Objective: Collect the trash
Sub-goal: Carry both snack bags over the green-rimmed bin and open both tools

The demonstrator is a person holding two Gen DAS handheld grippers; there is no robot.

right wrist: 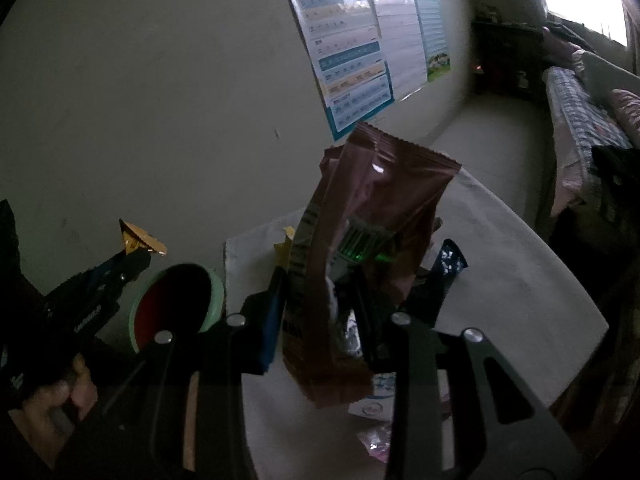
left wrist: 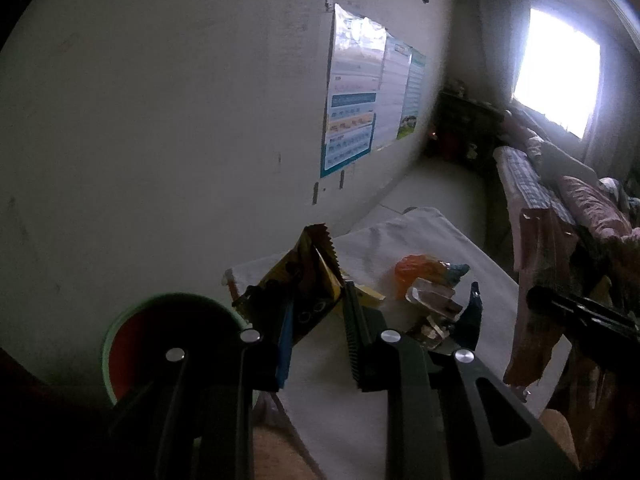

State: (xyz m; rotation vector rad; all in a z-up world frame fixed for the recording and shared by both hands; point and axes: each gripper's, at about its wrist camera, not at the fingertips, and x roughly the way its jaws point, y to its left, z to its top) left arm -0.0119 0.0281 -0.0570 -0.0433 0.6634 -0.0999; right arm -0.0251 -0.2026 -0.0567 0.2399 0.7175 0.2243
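Note:
My left gripper [left wrist: 318, 304] is shut on a yellow and black snack wrapper [left wrist: 308, 276], held in the air just right of a green bin with a red inside [left wrist: 160, 332]. My right gripper [right wrist: 320, 292] is shut on a tall brown snack bag [right wrist: 372, 208], lifted above the white-clothed table [right wrist: 520, 280]. The right wrist view shows the left gripper [right wrist: 140, 256] with its wrapper [right wrist: 140, 238] above the bin [right wrist: 176, 304]. On the cloth lie an orange wrapper [left wrist: 412, 272], clear plastic [left wrist: 432, 304] and a dark blue wrapper [left wrist: 472, 312].
A pale wall with posters [left wrist: 360, 92] runs close behind the bin and table. A bed with checked bedding [left wrist: 528, 184] stands at the right under a bright window [left wrist: 560, 72]. A pink wrapper [right wrist: 376, 440] and a white packet [right wrist: 372, 404] lie near the table's front.

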